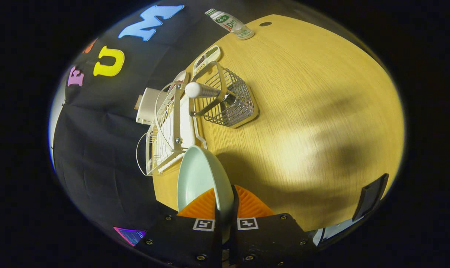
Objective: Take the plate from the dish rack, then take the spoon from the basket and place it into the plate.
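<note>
Gripper view looks down across a wide wooden counter (303,111), most of it bare to the right of the fingers and far ahead of them. At the counter's left edge, against the booth's black wall, stands the white dish rack (165,137), just beyond the fingers and a little to their left. Right of the rack and slightly farther off sits the wire basket (230,102), with the spoon (201,90) standing in it, its pale rounded handle end leaning toward the rack.

Nearest of all is the pale green plate (201,178), held on edge, rim up, its face turned to the left. Its lower rim runs down into the narrow gap of the gripper (225,208), whose fingers are clenched on it from both sides. The plate's top edge sits right at the near end of the rack, and I cannot tell whether it touches.

My reading: the plate is out, and bare counter lies to its right, so tipping it flat that way looks easiest, with the basket just ahead.
</note>
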